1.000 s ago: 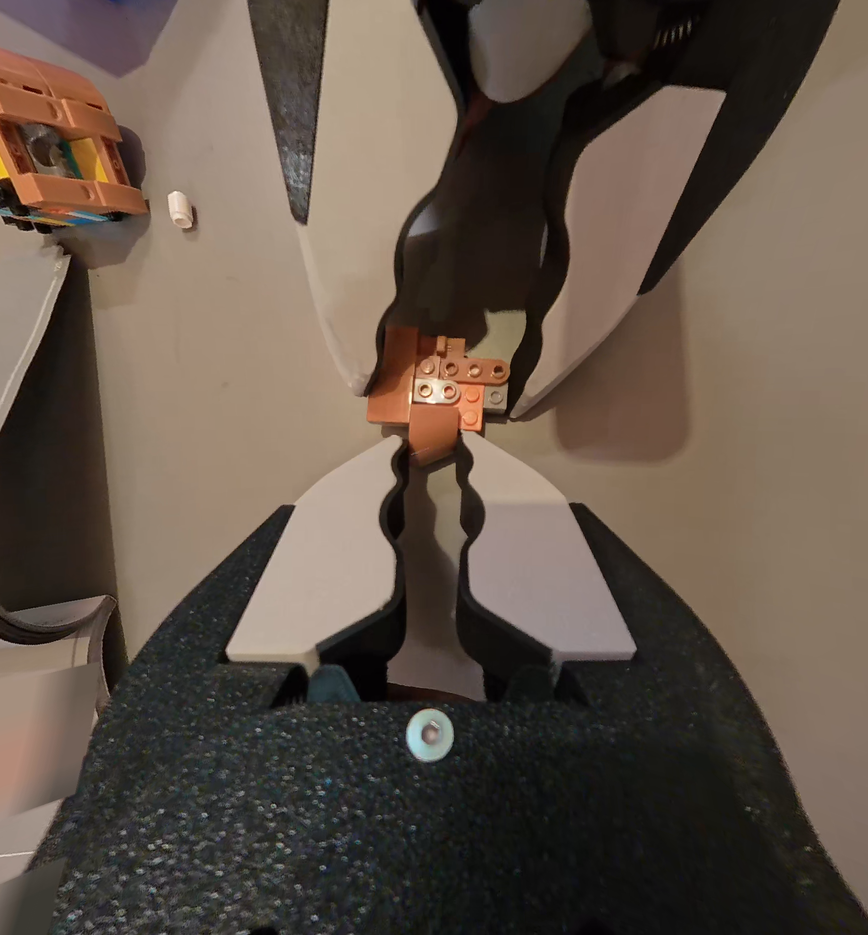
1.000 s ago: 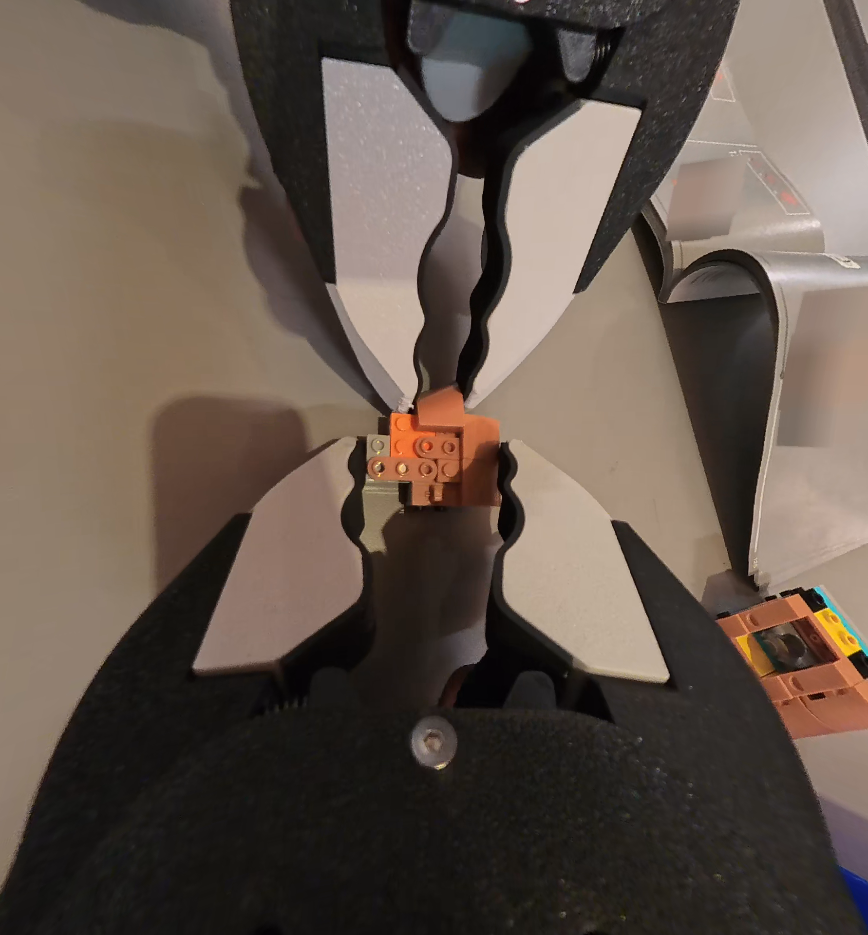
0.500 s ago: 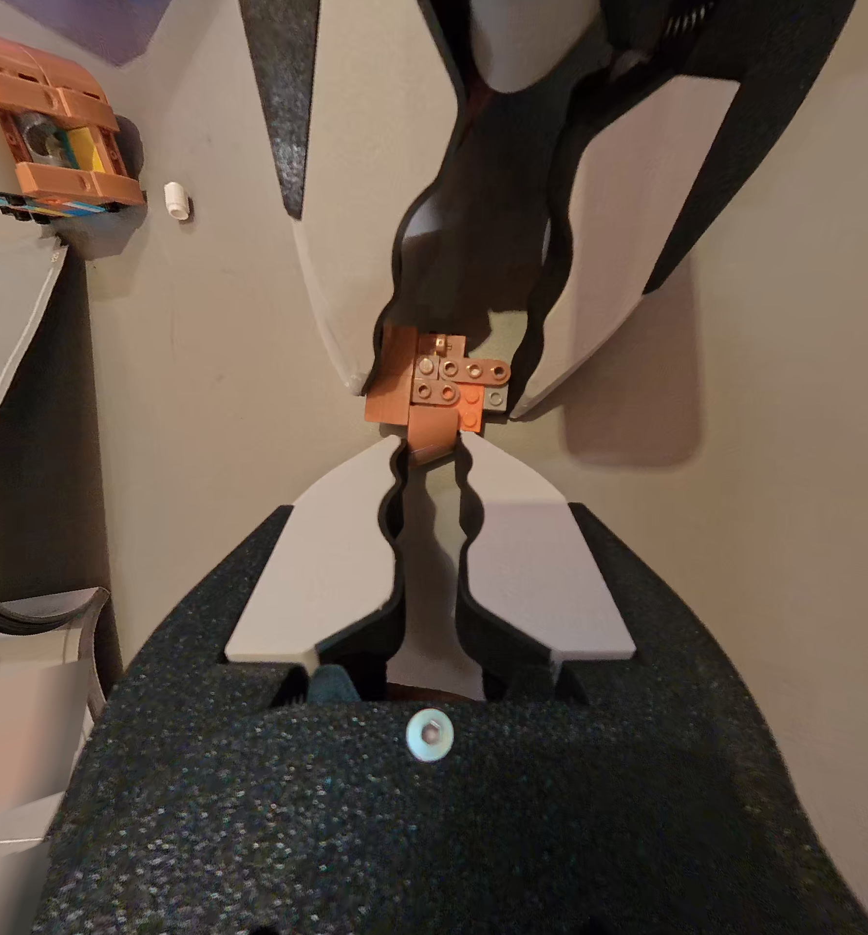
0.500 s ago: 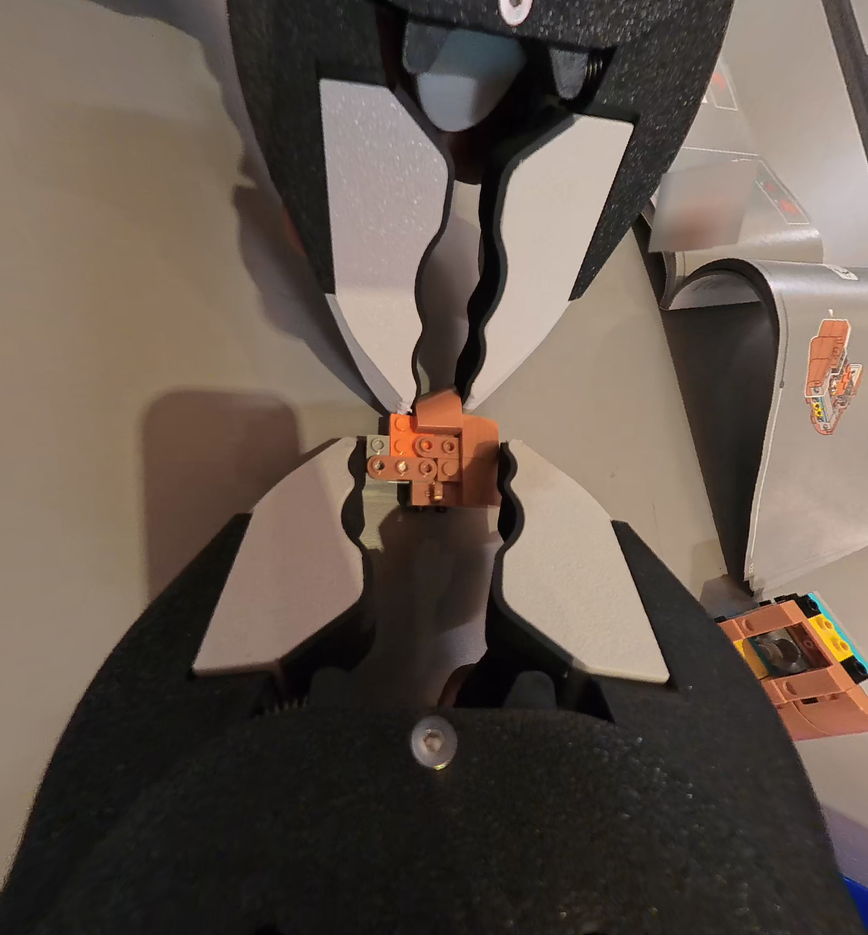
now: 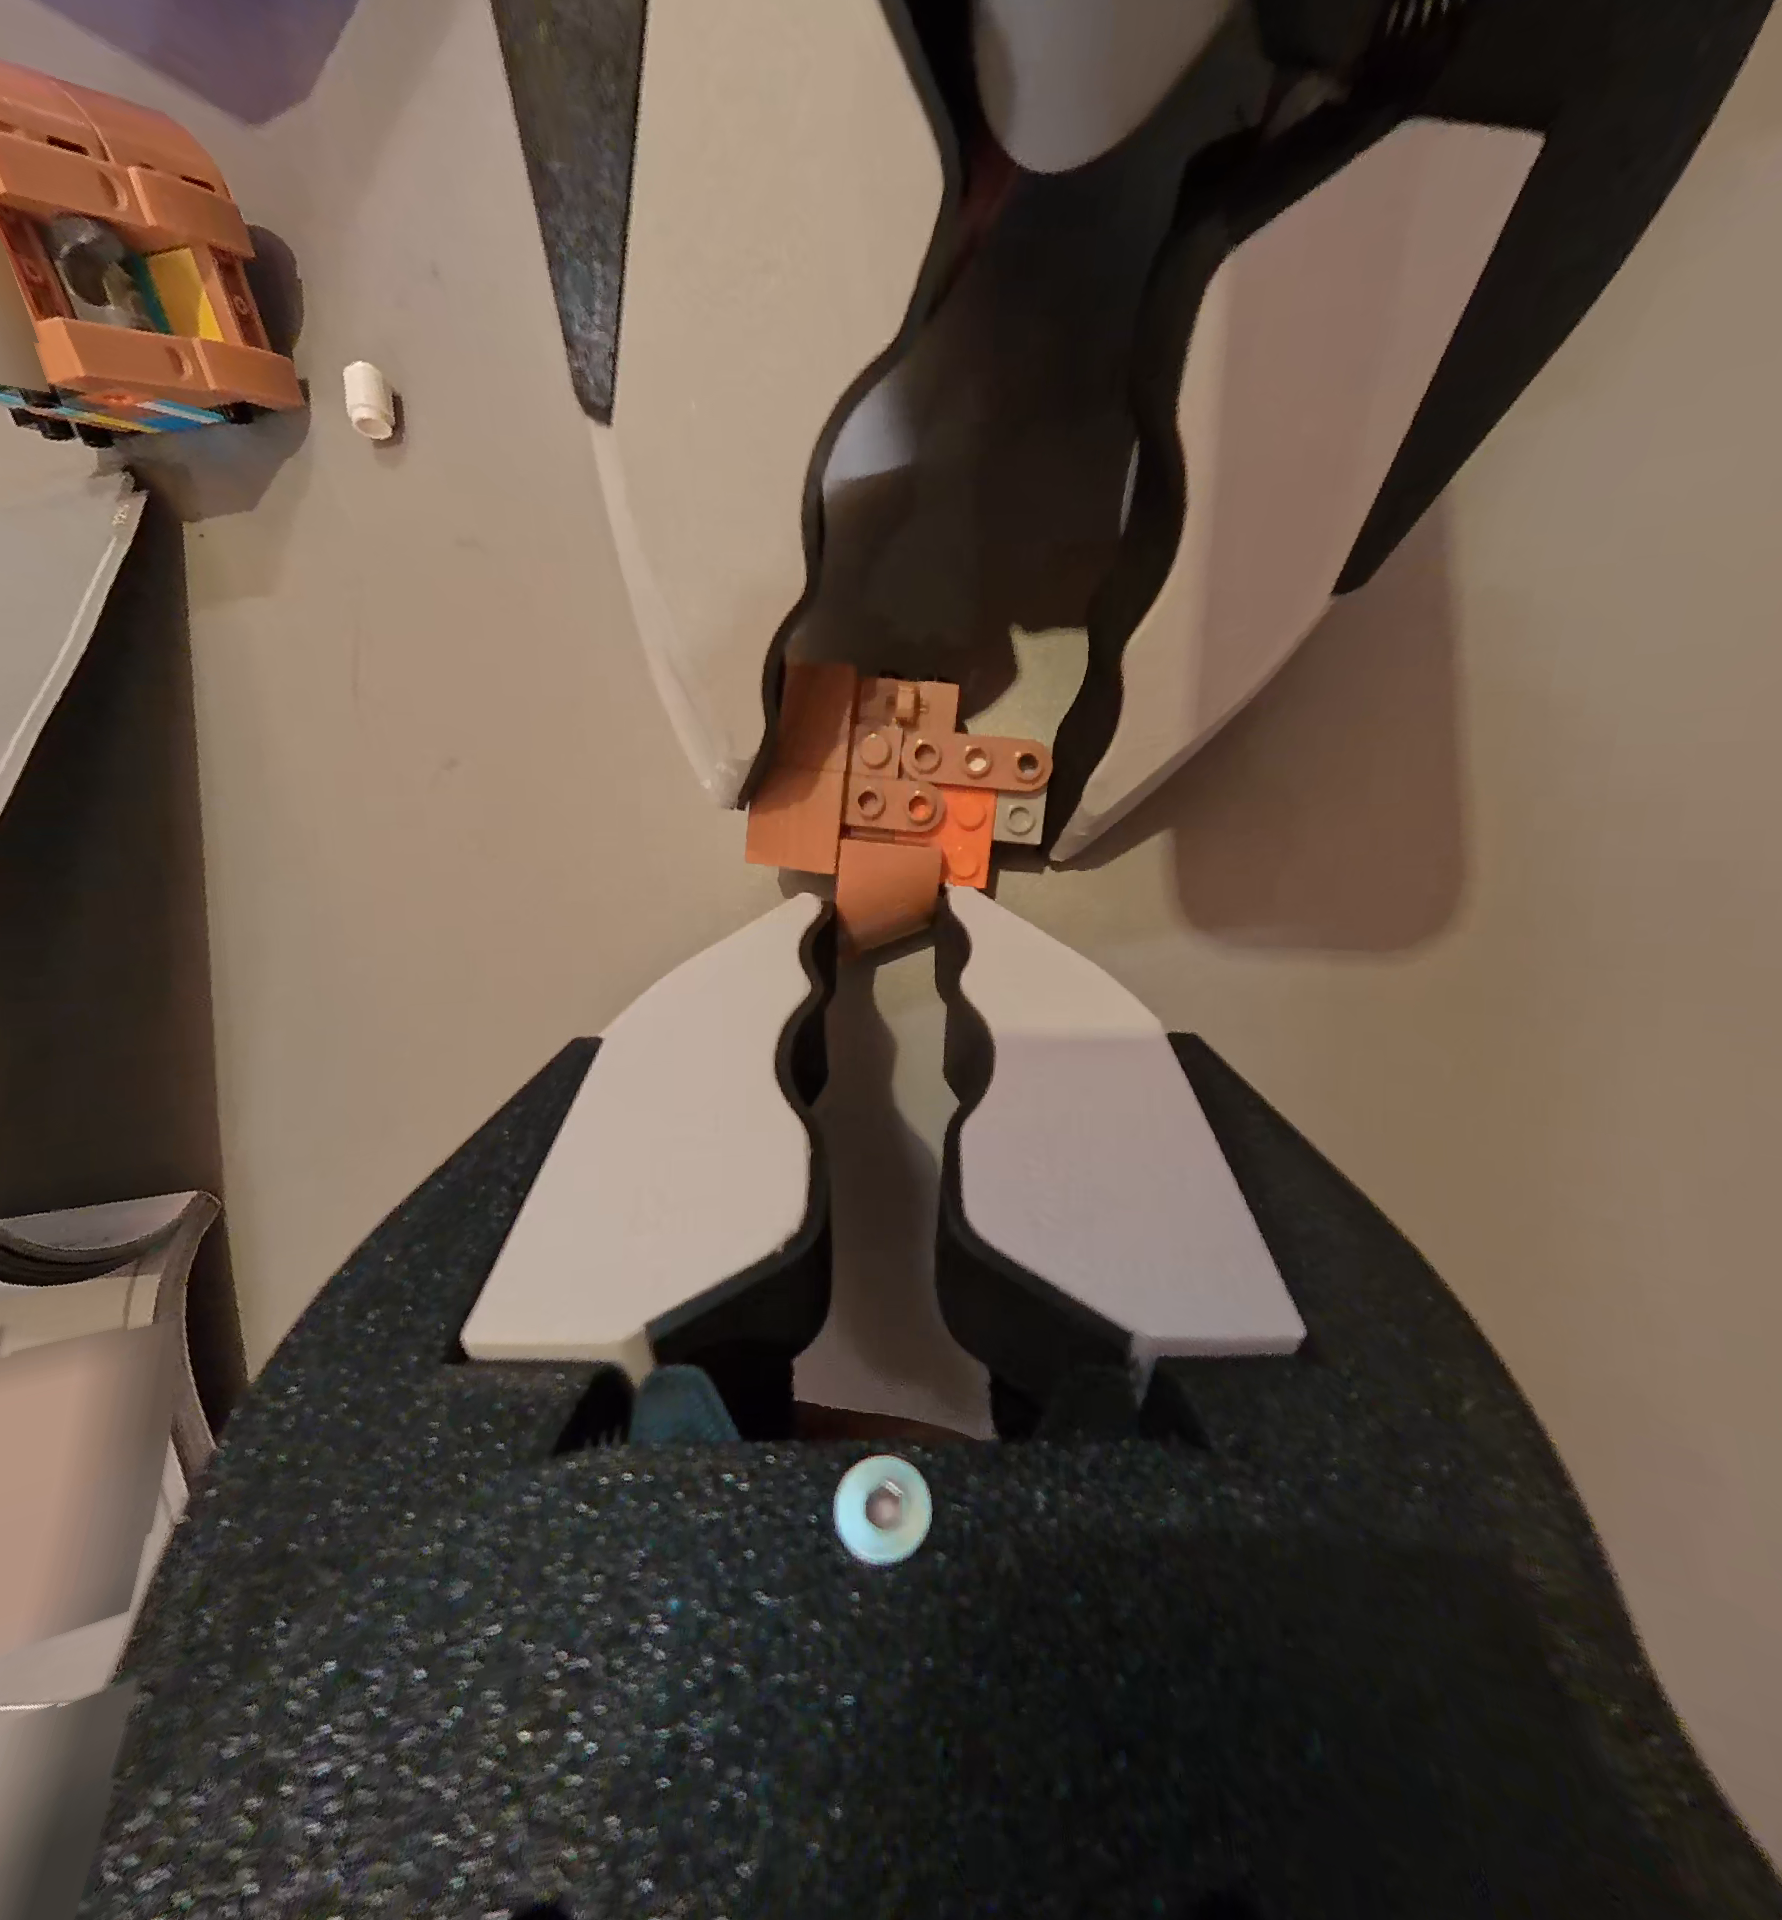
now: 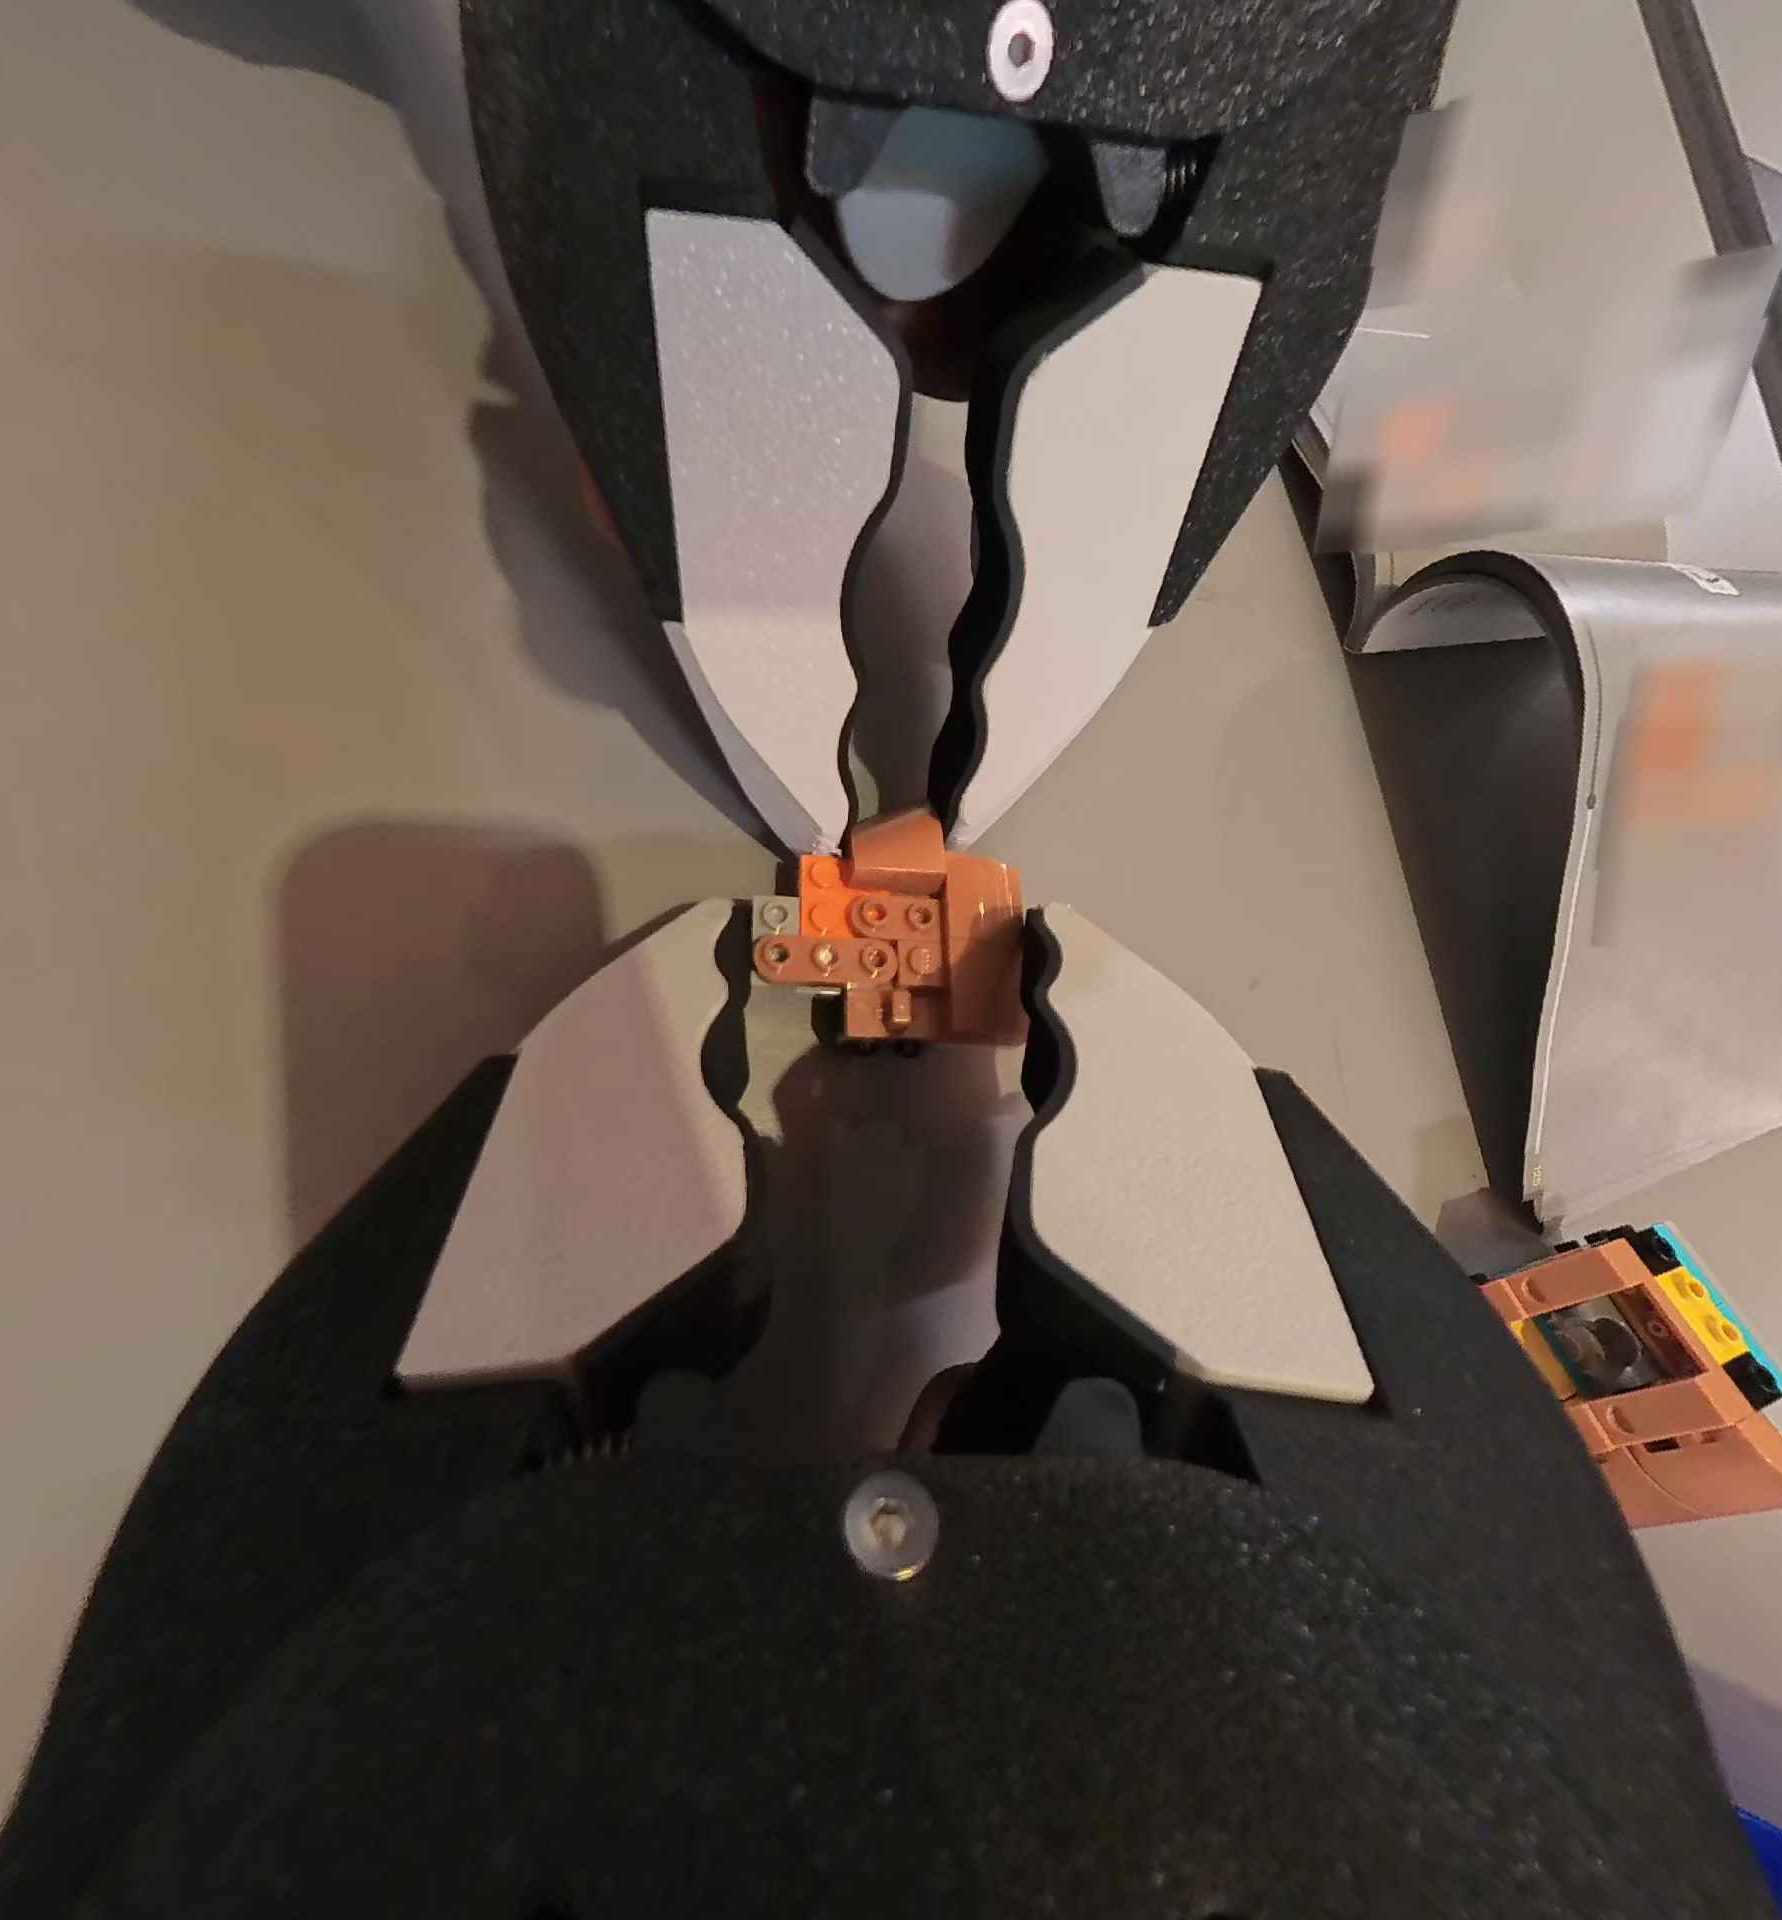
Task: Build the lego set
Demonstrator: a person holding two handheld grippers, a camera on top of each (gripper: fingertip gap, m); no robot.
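Observation:
A small brown, orange and grey lego assembly [image 5: 897, 790] is held above the table between both grippers. My left gripper [image 5: 887, 914] is shut on the brown sloped brick at the assembly's near end. My right gripper [image 5: 908, 821] comes in from the top of the left wrist view, and its fingers clamp the assembly's two sides. In the right wrist view the assembly [image 6: 866, 935] sits between my right gripper's [image 6: 876, 925] fingers. There the left gripper [image 6: 897, 821] pinches the sloped brick from above.
A larger brown build with yellow and teal bricks [image 5: 108, 281] lies at the far left, also seen in the right wrist view [image 6: 1645, 1361]. A small white round piece [image 5: 367, 400] lies beside it. An open instruction booklet [image 5: 25, 748] [image 6: 1697, 883] curls up next to the build. Left and right tips are no more than a few centimetres apart. The small white round piece [image 5: 367, 400] lies around 11 cm away from my right fingertips.
Both grippers keep their hold on the assembly. In the right wrist view the left gripper's body has come further into frame, and the booklet has shifted slightly.

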